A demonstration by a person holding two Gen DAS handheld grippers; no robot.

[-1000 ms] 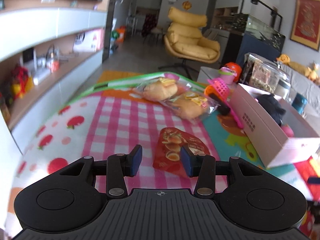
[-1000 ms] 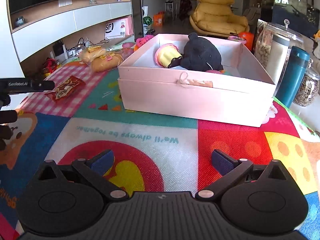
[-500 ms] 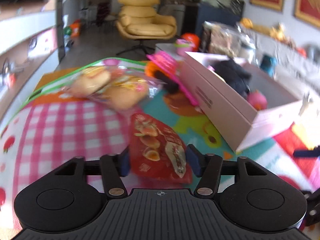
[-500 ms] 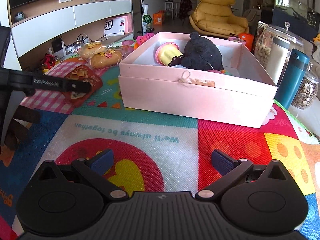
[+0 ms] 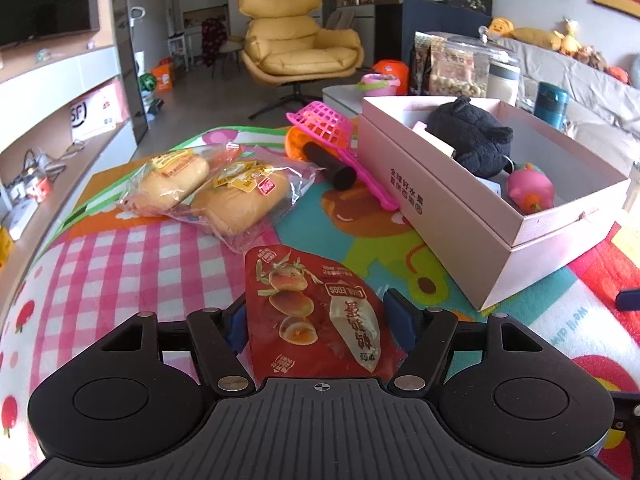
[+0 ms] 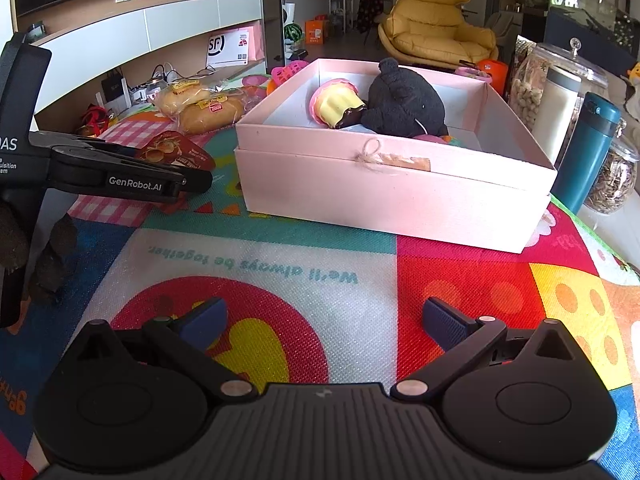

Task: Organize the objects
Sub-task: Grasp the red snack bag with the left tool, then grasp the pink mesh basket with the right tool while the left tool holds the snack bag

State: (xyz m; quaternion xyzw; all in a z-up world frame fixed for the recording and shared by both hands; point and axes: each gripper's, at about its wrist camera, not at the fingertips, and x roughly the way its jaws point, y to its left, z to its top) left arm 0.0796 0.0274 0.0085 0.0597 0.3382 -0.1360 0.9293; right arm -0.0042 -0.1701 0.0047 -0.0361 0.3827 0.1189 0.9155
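A red snack packet [image 5: 316, 304] lies flat on the colourful play mat [image 5: 120, 264], between the fingers of my left gripper [image 5: 318, 322]. The jaws are opening and stand either side of the packet without pressing it. The right wrist view shows that gripper [image 6: 200, 182] from the side, low over the mat with the packet [image 6: 172, 152] just behind it. An open pink box [image 5: 452, 224] to the right holds a black plush toy [image 5: 472, 140], a cupcake toy [image 6: 336, 104] and a pink toy [image 5: 530, 190]. My right gripper [image 6: 324, 318] is open over bare mat, well short of the box [image 6: 380, 200].
Two bagged bread rolls [image 5: 212, 188] lie beyond the packet. A pink basket [image 5: 324, 124] and a black cylinder [image 5: 332, 164] sit by the box's far corner. A teal flask [image 6: 588, 156] and glass jars [image 6: 560, 80] stand right of the box. A yellow armchair [image 5: 300, 48] is behind.
My left gripper moved up to the red packet and rolled level, and its jaws widened from nearly closed to either side of the packet. The right gripper stayed still.
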